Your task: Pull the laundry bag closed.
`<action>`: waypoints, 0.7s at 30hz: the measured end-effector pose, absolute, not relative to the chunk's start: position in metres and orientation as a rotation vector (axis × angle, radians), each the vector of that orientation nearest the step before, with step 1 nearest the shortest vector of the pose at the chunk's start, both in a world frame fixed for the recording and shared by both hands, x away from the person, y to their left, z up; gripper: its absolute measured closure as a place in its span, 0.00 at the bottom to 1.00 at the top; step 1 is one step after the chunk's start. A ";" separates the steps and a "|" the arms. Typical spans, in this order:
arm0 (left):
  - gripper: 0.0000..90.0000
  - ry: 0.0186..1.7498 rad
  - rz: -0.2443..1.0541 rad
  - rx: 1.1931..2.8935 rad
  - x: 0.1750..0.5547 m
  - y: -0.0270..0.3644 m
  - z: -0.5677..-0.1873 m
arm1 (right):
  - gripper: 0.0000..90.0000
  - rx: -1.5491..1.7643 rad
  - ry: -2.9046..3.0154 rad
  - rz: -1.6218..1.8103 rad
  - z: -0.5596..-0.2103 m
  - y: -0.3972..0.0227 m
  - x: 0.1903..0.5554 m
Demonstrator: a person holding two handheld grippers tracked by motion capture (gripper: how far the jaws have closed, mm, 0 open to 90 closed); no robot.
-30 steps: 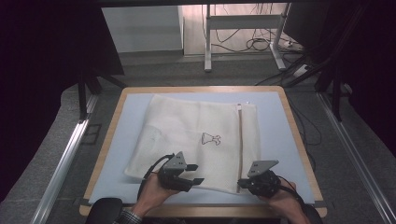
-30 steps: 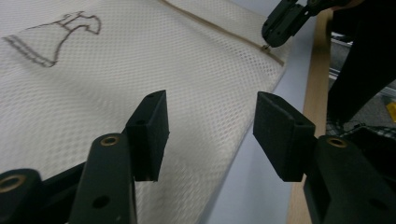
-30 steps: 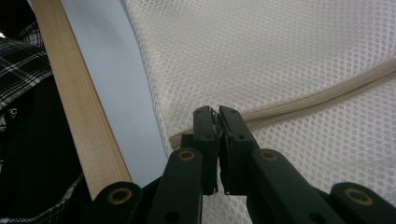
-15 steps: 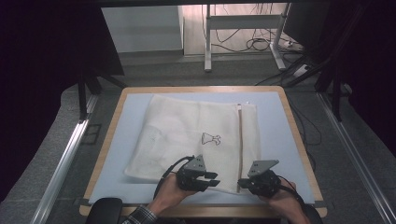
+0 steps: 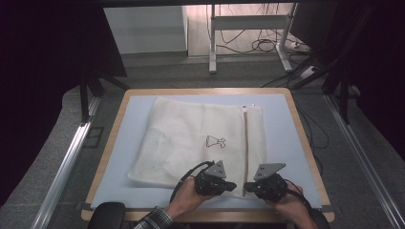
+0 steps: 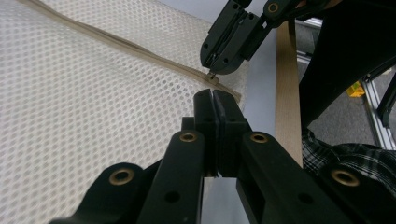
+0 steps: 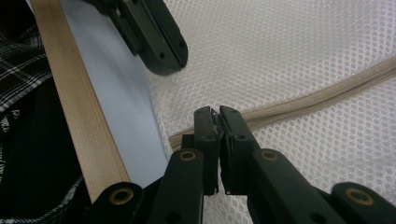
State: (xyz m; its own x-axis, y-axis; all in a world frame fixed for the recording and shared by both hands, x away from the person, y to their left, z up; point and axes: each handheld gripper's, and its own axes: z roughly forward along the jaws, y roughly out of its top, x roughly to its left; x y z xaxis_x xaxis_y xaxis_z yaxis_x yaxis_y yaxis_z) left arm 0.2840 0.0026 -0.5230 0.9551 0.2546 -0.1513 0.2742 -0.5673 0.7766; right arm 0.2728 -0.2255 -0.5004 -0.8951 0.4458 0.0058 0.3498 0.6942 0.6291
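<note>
A white mesh laundry bag [image 5: 191, 138] lies flat on the pale blue surface [image 5: 282, 119], its beige zipper [image 5: 246, 143] running from the far edge toward the near edge at the bag's right side. The right tool [image 5: 249, 186] sits at the near end of that zipper with its jaws clenched on the zipper pull [image 6: 212, 77], while the left tool [image 5: 231, 186] rests just beside it over the bag's near edge. The left tool's jaws have just been closing and now press together, and whether they pinch any mesh I cannot tell.
</note>
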 end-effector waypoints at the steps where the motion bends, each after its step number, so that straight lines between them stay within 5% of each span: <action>1: 0.99 0.387 -0.031 2.188 0.283 0.000 -0.524 | 0.95 0.654 2.751 0.980 -0.501 -0.225 0.273; 21: 0.99 0.351 -0.018 2.244 0.281 -0.016 -0.540 | 0.95 0.644 2.747 0.951 -0.502 -0.224 0.272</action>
